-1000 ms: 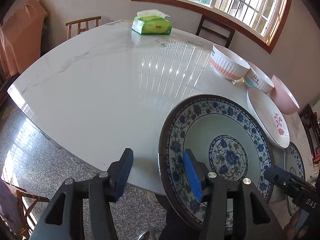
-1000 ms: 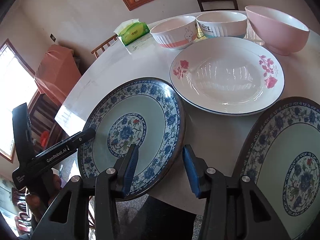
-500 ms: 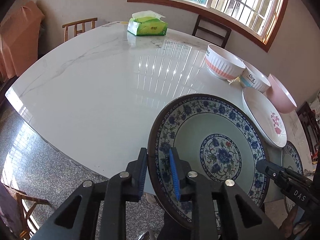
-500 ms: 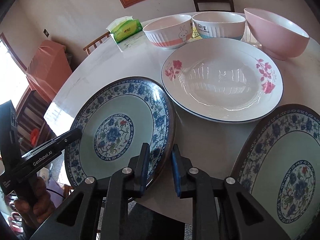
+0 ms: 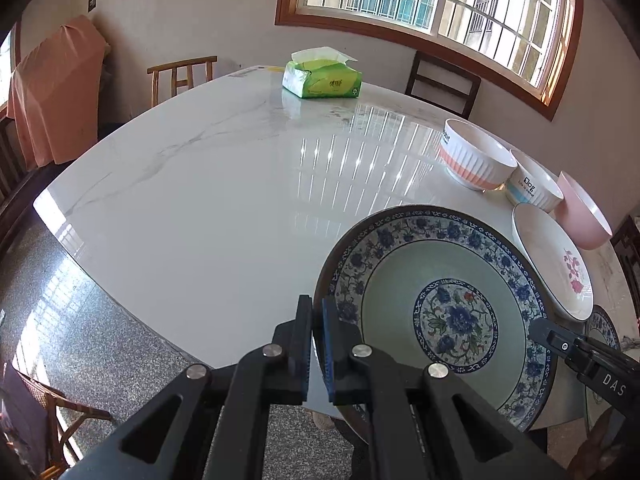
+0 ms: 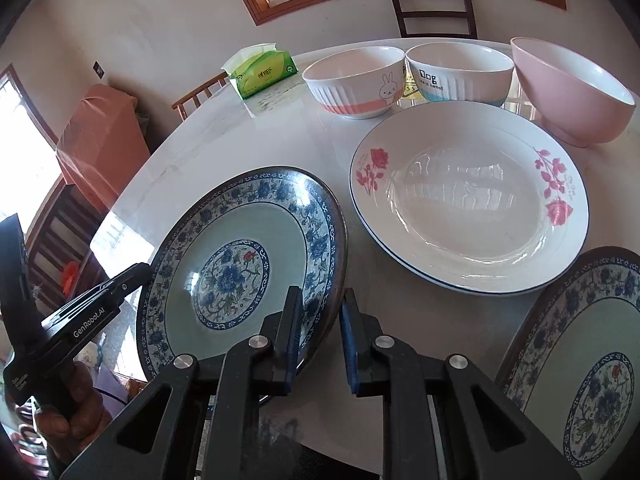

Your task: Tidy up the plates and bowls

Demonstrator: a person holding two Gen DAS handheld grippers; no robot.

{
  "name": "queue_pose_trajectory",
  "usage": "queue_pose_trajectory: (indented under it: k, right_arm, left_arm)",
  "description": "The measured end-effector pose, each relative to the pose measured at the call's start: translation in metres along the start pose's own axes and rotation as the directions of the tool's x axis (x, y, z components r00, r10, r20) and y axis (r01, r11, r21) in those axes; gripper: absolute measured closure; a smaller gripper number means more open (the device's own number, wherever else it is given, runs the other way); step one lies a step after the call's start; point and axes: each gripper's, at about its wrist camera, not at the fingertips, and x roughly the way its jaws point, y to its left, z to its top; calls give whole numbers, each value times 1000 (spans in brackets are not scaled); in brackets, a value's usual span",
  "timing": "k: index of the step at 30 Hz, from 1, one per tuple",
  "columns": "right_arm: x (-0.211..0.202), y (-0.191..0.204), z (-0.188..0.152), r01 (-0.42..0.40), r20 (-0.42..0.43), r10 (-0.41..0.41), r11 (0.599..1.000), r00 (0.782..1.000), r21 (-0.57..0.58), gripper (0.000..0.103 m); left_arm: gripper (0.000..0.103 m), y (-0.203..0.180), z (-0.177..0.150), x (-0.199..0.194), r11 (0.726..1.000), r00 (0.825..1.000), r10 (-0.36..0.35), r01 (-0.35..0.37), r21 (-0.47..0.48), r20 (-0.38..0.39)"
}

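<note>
A blue floral plate (image 5: 440,312) (image 6: 240,264) is held tilted over the near table edge. My left gripper (image 5: 317,344) is shut on its left rim. My right gripper (image 6: 320,328) straddles its right rim, with the jaws a little apart around the rim. A white rose plate (image 6: 468,196) (image 5: 554,262) lies on the table behind it. A second blue floral plate (image 6: 580,360) lies at the near right. Three bowls stand in a row at the back: a rabbit bowl (image 6: 356,80) (image 5: 474,156), a white and blue bowl (image 6: 460,72) (image 5: 534,186) and a pink bowl (image 6: 568,88) (image 5: 582,212).
The white marble table (image 5: 220,200) stretches left and back. A green tissue box (image 5: 322,76) (image 6: 262,72) stands at its far side. Wooden chairs (image 5: 180,76) stand around the table. An orange-draped piece of furniture (image 5: 56,96) is at the left wall.
My left gripper closed on the blue plate's left rim. My right gripper narrowed around its right rim, then opened slightly. The plate has tilted up off the table.
</note>
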Motion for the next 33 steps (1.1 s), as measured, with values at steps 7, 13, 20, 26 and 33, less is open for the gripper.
queue_pose_trajectory:
  k: [7, 13, 20, 26, 33]
  right_arm:
    - [18, 14, 11, -20, -3, 20, 1000, 1000, 3, 85]
    - [33, 29, 20, -37, -7, 37, 999, 999, -6, 85]
    - [50, 42, 28, -54, -16, 54, 999, 998, -5, 86]
    - [48, 38, 28, -87, -29, 88, 996, 996, 32, 59]
    - [-71, -27, 13, -157, 94, 151, 986, 984, 62, 52]
  left_arm:
    - [99, 22, 16, 9, 999, 1000, 10, -10, -53, 4]
    - [99, 43, 29, 15, 995, 1000, 15, -14, -100, 5]
    - [99, 61, 42, 21, 991, 999, 40, -38, -129, 16]
    - [99, 60, 42, 14, 990, 996, 83, -78, -118, 38]
    - [55, -3, 11, -46, 999, 991, -19, 12, 52, 135]
